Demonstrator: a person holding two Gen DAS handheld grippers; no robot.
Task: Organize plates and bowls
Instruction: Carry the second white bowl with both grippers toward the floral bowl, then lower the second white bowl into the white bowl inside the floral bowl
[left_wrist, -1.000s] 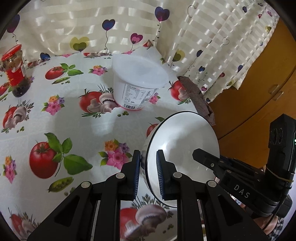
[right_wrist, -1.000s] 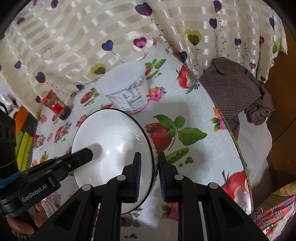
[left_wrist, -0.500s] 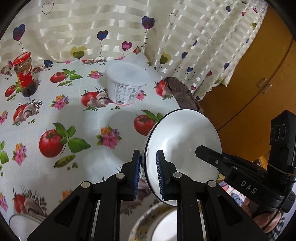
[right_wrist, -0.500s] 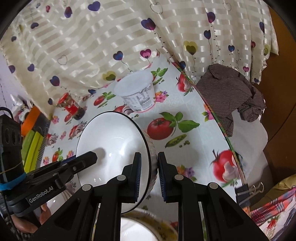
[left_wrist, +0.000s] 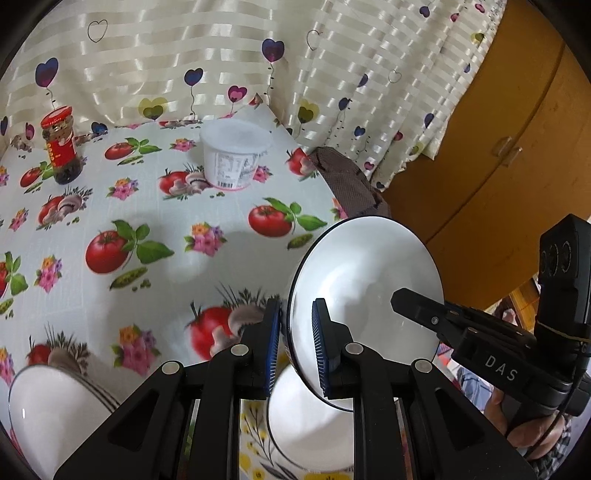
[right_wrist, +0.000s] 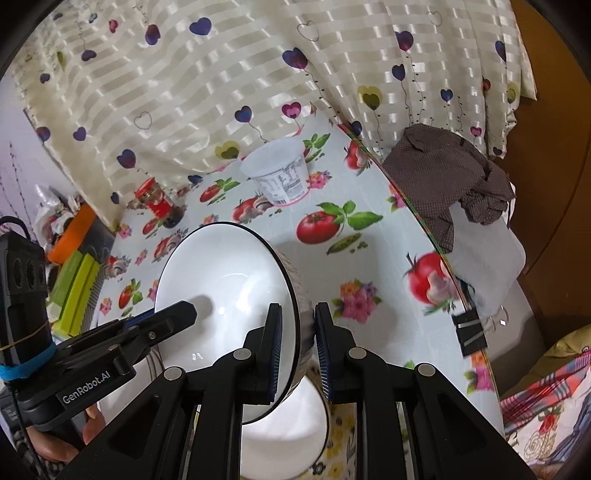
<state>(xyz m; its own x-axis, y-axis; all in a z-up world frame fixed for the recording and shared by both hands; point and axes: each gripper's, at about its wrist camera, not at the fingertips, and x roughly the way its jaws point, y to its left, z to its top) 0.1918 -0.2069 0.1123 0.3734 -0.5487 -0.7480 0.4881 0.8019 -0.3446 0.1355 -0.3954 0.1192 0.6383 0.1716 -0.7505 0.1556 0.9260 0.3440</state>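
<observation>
The white bowl (left_wrist: 365, 291) is hanging in the air over the near edge of the table (left_wrist: 110, 206), tilted almost onto its side, with its opening facing the right gripper's side. Both tongs are pinching its black-edged rim at opposite points. The left gripper (left_wrist: 295, 347) is closing narrowly on the rim, one pad inside the bowl and one outside. The right gripper (right_wrist: 298, 347) is doing the same on the opposite edge.

The bowl is appearing glazed and rigid, probably ceramic, so it is likely to be fairly heavy, slippery under the ribbed pads, and breakable if dropped. The rim is the only thin section the jaws can span; two opposed rim grips are resisting rotation better than one.

Directly below, a second white bowl (left_wrist: 310, 435) is sitting on a yellow-flowered plate (left_wrist: 247, 454). A third bowl (left_wrist: 48, 417) is standing to the left. Farther back, a white lidded tub (left_wrist: 234, 158) and a red-capped jar (left_wrist: 61, 147) are standing well apart.
</observation>
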